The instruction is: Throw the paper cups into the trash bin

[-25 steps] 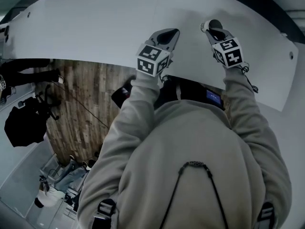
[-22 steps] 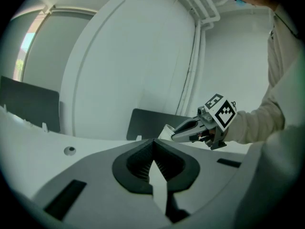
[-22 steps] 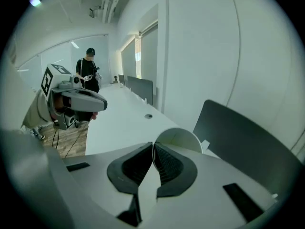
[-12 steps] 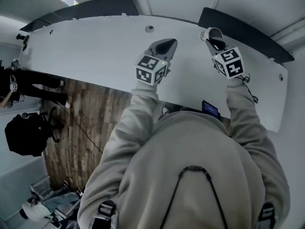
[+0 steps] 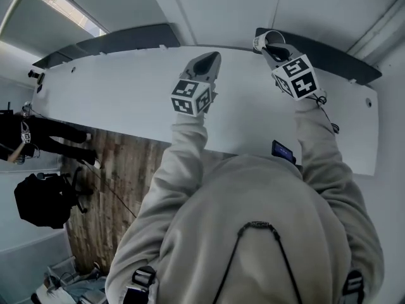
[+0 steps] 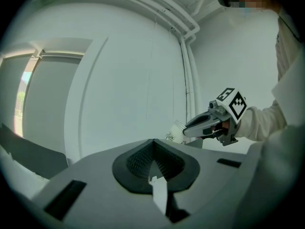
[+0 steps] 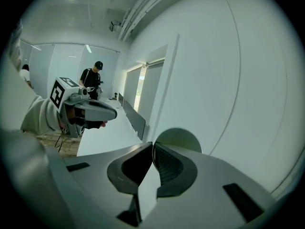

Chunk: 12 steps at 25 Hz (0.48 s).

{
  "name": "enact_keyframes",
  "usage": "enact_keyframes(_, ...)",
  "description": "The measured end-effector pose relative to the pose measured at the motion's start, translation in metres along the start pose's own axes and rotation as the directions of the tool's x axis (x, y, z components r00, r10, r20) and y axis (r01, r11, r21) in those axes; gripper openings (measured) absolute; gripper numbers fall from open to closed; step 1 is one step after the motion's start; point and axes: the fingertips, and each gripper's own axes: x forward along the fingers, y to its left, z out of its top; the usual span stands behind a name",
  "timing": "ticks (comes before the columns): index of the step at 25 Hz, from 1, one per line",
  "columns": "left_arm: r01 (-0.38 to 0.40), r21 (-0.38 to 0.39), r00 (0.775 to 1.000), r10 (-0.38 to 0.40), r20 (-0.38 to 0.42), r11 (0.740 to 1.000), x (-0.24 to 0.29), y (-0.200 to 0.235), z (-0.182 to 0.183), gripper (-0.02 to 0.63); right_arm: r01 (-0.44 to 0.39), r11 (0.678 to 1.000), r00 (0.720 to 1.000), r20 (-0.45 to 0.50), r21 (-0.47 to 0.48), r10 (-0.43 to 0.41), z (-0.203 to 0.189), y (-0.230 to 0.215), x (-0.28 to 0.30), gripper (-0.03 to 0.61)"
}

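Paper cup [image 5: 264,41] is up at far right in the head view, pinched in the right gripper [image 5: 276,50] and clear of the white table [image 5: 126,100]. Left gripper [image 5: 212,56] sits alongside to the left, jaws together, carrying nothing. No other cups show on the table, and no trash bin is in frame.

Left gripper view: own jaws closed on each other, nothing between them. To the right, the right gripper is seen side-on with the cup at its tip, against a bare wall [image 6: 119,80].

Right gripper view: jaws nearly together, clamped on the cup's thin wall. The cup's round end shows just past the jaw tips. The table runs away on the left, still no bin.

Status, my read: pick is done, with one cup secured and off the surface. Still left are the carry to the bin and the release. Bin location can't be told from these views, and neither can whether more cups remain out of frame.
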Motion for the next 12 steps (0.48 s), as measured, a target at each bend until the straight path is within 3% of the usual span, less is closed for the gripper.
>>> enact_keyframes(6,-0.007,0.003,1.0,0.007,-0.031,1.0,0.02,-0.006,-0.016,-0.002,-0.03,1.0,1.0,-0.004,0.008,0.03,-0.017,-0.011,0.008,0.038)
enact_keyframes(12,-0.07,-0.007,0.995,0.069,-0.074,0.998,0.023,0.003,-0.039,-0.002,-0.116,0.993,0.993,0.001,0.013,0.116,-0.036,-0.005,0.031,0.038)
